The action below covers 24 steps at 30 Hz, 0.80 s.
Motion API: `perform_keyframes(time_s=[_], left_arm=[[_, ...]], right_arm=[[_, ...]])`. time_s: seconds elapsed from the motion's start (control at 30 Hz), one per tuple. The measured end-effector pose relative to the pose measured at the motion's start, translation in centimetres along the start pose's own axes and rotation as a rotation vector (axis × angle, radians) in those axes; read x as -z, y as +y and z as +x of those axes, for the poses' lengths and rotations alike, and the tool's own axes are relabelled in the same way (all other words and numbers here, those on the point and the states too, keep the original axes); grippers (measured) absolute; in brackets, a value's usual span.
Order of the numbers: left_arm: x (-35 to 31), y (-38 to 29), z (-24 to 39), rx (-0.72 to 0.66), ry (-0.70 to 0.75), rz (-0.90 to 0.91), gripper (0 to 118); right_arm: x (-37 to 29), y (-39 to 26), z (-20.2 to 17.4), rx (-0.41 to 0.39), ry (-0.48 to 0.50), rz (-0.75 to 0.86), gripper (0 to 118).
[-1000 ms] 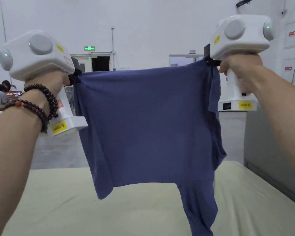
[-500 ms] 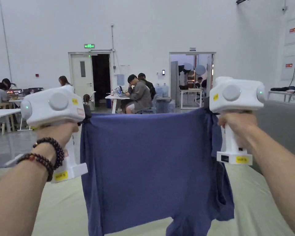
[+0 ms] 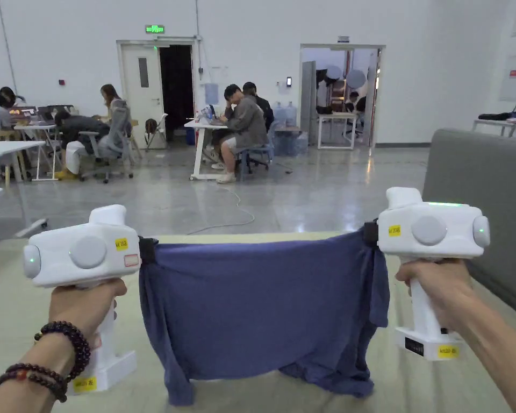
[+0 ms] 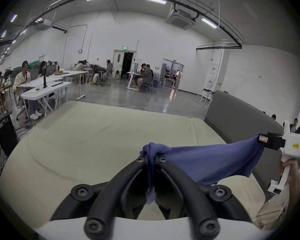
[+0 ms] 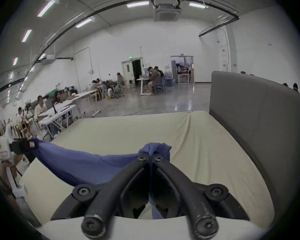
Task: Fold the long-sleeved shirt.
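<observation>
The long-sleeved shirt (image 3: 262, 312), a blue knit, is hanging stretched between the two grippers above the pale padded table (image 3: 15, 333), its lower edge sagging onto or just over the surface; contact there is not resolving clearly. The left gripper (image 4: 151, 159) is pinching a bunched corner of the top edge, both jaws pressed together on the cloth, and the right gripper (image 5: 151, 157) is clamping the opposite corner in the same manner. Judging by the drape and the slack curve of the top edge, the fabric is light, soft and limp, giving no stiffness of its own, so it will likely follow the grippers and collapse wherever unsupported. Holding at corners or along the seam line appears sound; a thin pinch could slip under tension. The sleeves are folding in behind or beneath the body panel, and their lie cannot be made out; the collar is not identifiable either. Beyond the table, a grey partition (image 3: 477, 188) is standing at the right, and seated people (image 3: 243, 129) are working at desks farther off.
</observation>
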<state>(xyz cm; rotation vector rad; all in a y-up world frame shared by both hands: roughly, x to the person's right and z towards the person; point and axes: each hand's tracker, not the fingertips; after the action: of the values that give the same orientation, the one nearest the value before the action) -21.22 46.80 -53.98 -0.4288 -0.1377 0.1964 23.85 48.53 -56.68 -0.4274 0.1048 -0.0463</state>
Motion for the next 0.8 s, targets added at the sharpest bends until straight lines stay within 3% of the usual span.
perform_keyframes(time_s=[0.2, 0.4, 0.53, 0.67, 0.73, 0.8], left_arm=[[-7.8, -10.0, 0.8, 0.073, 0.047, -0.056, 0], [-12.8, -25.0, 1.1, 0.051, 0.09, -0.317, 0], [-13.6, -33.2, -0.1, 0.043, 0.106, -0.515, 0], [-14.2, -36.8, -0.9, 0.068, 0.136, -0.587, 0], [-14.6, -37.6, -0.8, 0.089, 0.132, -0.617, 0], [-14.4, -37.7, -1.3, 0.073, 0.118, -0.615, 0]], right_arm=[[-9.3, -9.6, -0.2, -0.096, 0.053, -0.067, 0], [-15.2, -23.8, 1.0, -0.143, 0.142, -0.347, 0], [-16.5, -32.2, 1.1, -0.209, 0.14, -0.574, 0], [-16.4, -36.8, 1.0, -0.233, 0.186, -0.74, 0], [-16.1, -37.6, 0.6, -0.291, 0.18, -0.78, 0], [-15.9, -37.7, 0.3, -0.299, 0.179, -0.769, 0]])
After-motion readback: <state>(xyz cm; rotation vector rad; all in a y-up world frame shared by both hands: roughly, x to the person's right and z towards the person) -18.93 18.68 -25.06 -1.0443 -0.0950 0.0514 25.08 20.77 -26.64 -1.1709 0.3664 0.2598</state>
